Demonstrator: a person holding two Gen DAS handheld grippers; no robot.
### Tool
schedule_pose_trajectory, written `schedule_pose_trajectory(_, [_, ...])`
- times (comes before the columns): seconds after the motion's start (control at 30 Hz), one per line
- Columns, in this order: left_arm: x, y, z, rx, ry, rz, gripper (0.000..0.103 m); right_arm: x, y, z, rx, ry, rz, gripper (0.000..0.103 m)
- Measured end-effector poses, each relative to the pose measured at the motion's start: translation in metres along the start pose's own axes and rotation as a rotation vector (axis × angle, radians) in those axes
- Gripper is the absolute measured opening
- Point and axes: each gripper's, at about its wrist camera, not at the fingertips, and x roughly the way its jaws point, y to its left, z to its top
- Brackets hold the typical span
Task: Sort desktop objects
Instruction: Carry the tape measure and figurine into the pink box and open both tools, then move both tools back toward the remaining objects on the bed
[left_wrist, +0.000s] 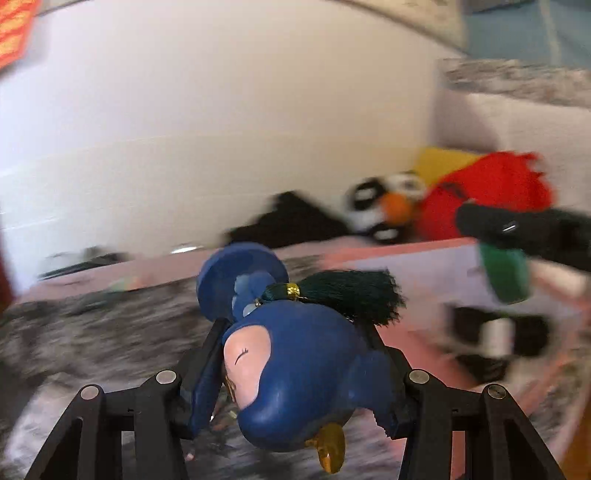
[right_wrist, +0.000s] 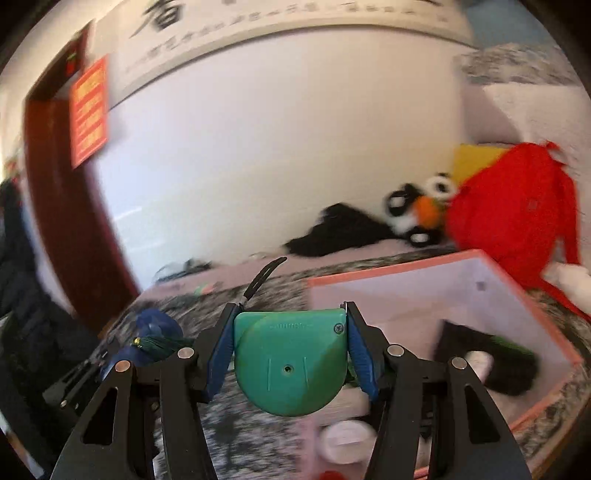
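Ahead and right of both claws lies the pink-rimmed open cardboard box (right_wrist: 480, 273); right claw (right_wrist: 291, 354), clamping a green plastic tape measure (right_wrist: 291, 365), is nearer than left claw (left_wrist: 295, 373), clamping a blue tasselled ceramic figurine (left_wrist: 295, 365).

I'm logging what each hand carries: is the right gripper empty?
No, the right gripper is shut on a green tape measure, whose flat case is pinched between the two blue finger pads.

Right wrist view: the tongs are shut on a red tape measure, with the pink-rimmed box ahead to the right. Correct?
Not quite. The tape measure is green, not red, as the right wrist view shows. The right tongs are shut on it, and the pink-rimmed box lies ahead to the right.
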Motion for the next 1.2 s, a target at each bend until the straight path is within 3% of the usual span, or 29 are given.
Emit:
schedule_pose_trajectory(0.2, [0.043,-0.087,0.039,0.082,0.000,-0.199,0.057,0.003,-0.089,0.003,0.138,0.013,-0.174,0.059])
schedule_pose_trajectory(0.33, [0.075,-0.120,0.053,0.078,0.044,-0.255,0.057,0.012,-0.134,-0.002,0.241,0.062,-0.203,0.059])
schedule_pose_trajectory(0.43, [0.101,-0.124,0.049,0.016,0.126,-0.287,0.057,0.017,-0.154,-0.004,0.290,0.085,-0.213,0.059])
schedule_pose_trajectory(0.53, [0.116,-0.122,0.033,-0.015,0.198,-0.257,0.057,0.022,-0.164,-0.006,0.334,0.122,-0.185,0.060])
schedule_pose_trajectory(0.6, [0.126,-0.121,0.021,-0.036,0.245,-0.236,0.068,0.025,-0.163,-0.008,0.332,0.141,-0.188,0.061])
schedule_pose_trajectory(0.67, [0.121,-0.120,0.021,-0.038,0.225,-0.217,0.094,0.026,-0.159,-0.009,0.321,0.162,-0.193,0.078])
schedule_pose_trajectory(0.7, [0.114,-0.120,0.025,-0.035,0.199,-0.205,0.096,0.025,-0.157,-0.009,0.319,0.162,-0.201,0.084])
schedule_pose_trajectory(0.77, [0.101,-0.122,0.033,0.012,0.156,-0.168,0.097,0.018,-0.154,-0.006,0.328,0.117,-0.208,0.094])
schedule_pose_trajectory(0.87, [0.073,-0.117,0.046,0.070,0.082,-0.105,0.098,0.010,-0.148,-0.001,0.331,0.053,-0.206,0.096])
schedule_pose_trajectory(1.03, [0.025,-0.070,0.055,0.027,-0.014,0.006,0.102,0.004,-0.122,0.004,0.305,0.005,-0.138,0.096])
schedule_pose_trajectory(1.2, [-0.010,-0.003,0.024,-0.024,0.030,0.157,0.102,0.004,-0.067,0.002,0.141,-0.013,-0.013,0.096])
